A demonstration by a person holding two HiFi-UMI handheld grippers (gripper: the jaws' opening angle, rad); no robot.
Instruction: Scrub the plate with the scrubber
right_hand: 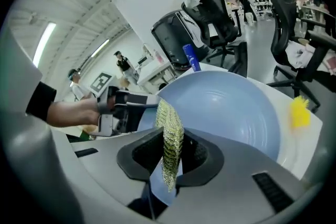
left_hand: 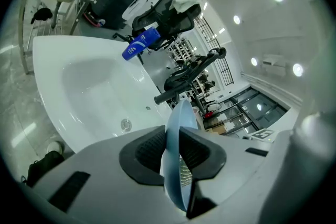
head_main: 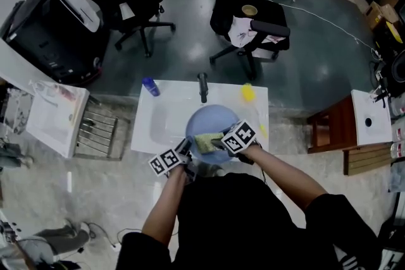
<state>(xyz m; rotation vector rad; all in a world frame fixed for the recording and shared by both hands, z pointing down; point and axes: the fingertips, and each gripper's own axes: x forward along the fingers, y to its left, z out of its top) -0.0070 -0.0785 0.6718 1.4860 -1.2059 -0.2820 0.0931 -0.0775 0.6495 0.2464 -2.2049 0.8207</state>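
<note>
plate (head_main: 214, 122) is held above sink (head_main: 158, 126) | left gripper (left_hand: 172, 153) is clamped on plate rim | right gripper (right_hand: 170, 153) is closed on scrubber (right_hand: 170, 131) | scrubber is laid against plate, over sink

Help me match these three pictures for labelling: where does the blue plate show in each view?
Head view: the blue plate is at centre, over the white sink.
Left gripper view: the plate is edge-on, low centre, clamped between the jaws.
Right gripper view: the plate shows its broad face, centre right, behind the scrubber.
Shared landmark: the blue bottle on the sink's edge.
</note>
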